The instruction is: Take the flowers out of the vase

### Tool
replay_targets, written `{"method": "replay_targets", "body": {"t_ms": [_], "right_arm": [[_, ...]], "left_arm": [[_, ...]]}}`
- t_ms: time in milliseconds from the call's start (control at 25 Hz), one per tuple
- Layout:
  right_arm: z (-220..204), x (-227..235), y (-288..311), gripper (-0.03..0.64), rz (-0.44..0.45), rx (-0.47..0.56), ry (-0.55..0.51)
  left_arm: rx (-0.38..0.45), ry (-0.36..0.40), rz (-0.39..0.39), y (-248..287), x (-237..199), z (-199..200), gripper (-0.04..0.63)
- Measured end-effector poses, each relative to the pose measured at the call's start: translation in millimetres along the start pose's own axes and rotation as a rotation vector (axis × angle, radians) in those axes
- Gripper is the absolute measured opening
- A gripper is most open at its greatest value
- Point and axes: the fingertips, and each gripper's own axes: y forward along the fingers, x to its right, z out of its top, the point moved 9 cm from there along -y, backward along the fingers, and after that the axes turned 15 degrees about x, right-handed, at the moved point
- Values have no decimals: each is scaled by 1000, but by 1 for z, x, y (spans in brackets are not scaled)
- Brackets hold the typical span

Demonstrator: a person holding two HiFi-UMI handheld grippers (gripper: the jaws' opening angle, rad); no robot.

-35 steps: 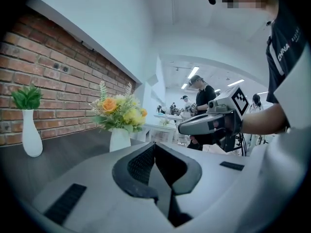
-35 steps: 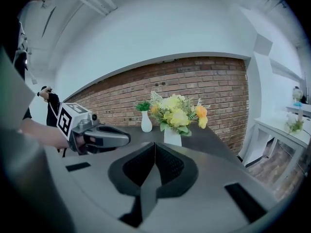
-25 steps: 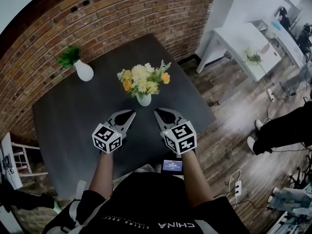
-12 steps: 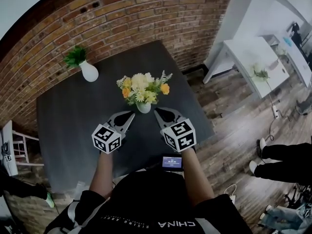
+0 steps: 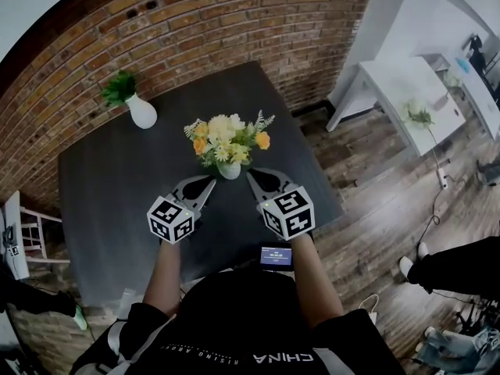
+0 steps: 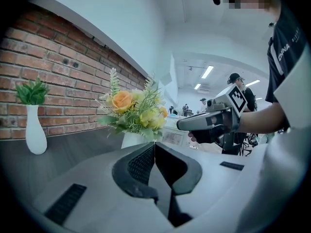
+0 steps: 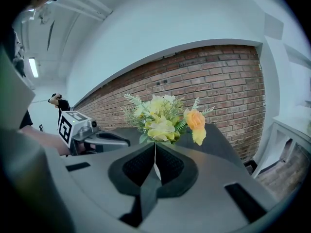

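Observation:
A bunch of yellow, orange and white flowers [image 5: 226,141] stands in a small white vase [image 5: 230,170] near the middle of the dark table [image 5: 117,201]. My left gripper [image 5: 209,183] is shut and empty, just left of the vase and short of it. My right gripper [image 5: 251,177] is shut and empty too, just right of the vase. In the left gripper view the flowers [image 6: 133,113] and vase [image 6: 132,140] rise right past the closed jaws [image 6: 154,144]. In the right gripper view the flowers [image 7: 163,115] stand straight ahead of the closed jaws [image 7: 155,145].
A second white vase [image 5: 141,112] with a green plant stands at the table's far left by the brick wall [image 5: 195,30]. A white table [image 5: 402,84] stands to the right. A person's legs [image 5: 453,268] show on the wooden floor at right.
The head view has shifted a little; both grippers now sit closer to the vase, the right one having edged inward. The person's legs at right have moved lower in the view.

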Motion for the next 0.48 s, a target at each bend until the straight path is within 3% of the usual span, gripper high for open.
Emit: {"method": "replay_targets", "body": {"t_ms": [240, 320, 480], "right_arm": [[-4, 9, 1, 8, -4, 14, 69], [-5, 13, 2, 10, 1, 2, 74], [-6, 20, 6, 145, 45, -14, 86]], "left_arm": [[-41, -4, 57, 0, -12, -9, 9], [-54, -4, 72, 4, -16, -15, 111], [-70, 12, 83, 21, -24, -28, 276]]}}
